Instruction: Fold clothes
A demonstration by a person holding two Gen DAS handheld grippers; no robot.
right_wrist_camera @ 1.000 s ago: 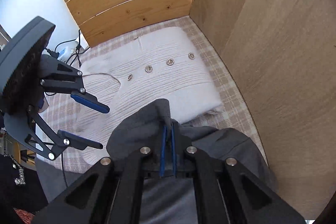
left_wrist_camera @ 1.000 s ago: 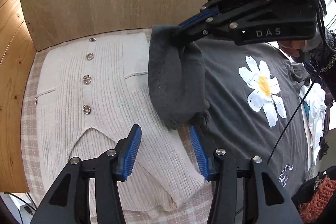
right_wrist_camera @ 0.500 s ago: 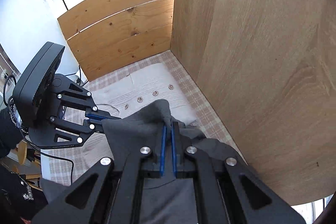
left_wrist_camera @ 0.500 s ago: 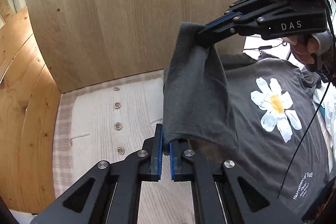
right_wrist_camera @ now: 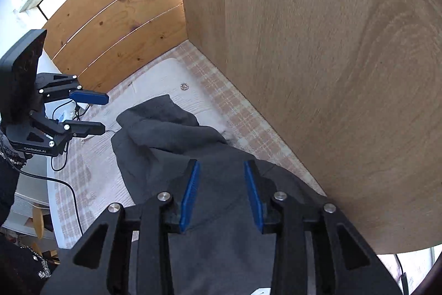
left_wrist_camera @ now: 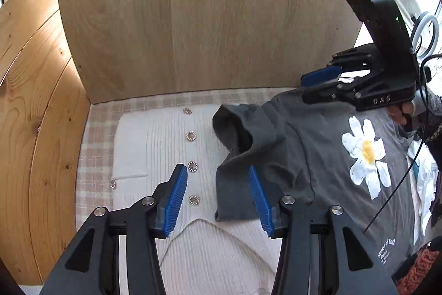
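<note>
A dark grey T-shirt [left_wrist_camera: 317,156] with a white daisy print [left_wrist_camera: 364,154] lies flat. Its sleeve [left_wrist_camera: 240,154] rests loosely folded inward, partly over a cream ribbed cardigan [left_wrist_camera: 149,156] with metal buttons. My left gripper [left_wrist_camera: 218,198] hovers above the sleeve's edge with its jaws opening; no pad presses on the cloth. My right gripper [left_wrist_camera: 312,87] hangs over the shirt's shoulder, jaws opening and nothing between them. From the right wrist, the right gripper [right_wrist_camera: 221,192] stands over the grey T-shirt [right_wrist_camera: 165,140], with the left gripper [right_wrist_camera: 105,114] at the far left.
A tall wood panel [left_wrist_camera: 215,18] stands right behind the clothes, with plank walls [left_wrist_camera: 33,101] to the left. A checked cloth [left_wrist_camera: 94,156] covers the surface. White garments [left_wrist_camera: 425,184] and an orange knit [left_wrist_camera: 420,264] lie at the right. A black cable [left_wrist_camera: 392,198] crosses the shirt.
Half a second ago both grippers were shut on the raised sleeve. Both have since let go and drawn apart, and the sleeve has dropped onto the shirt and cardigan.
</note>
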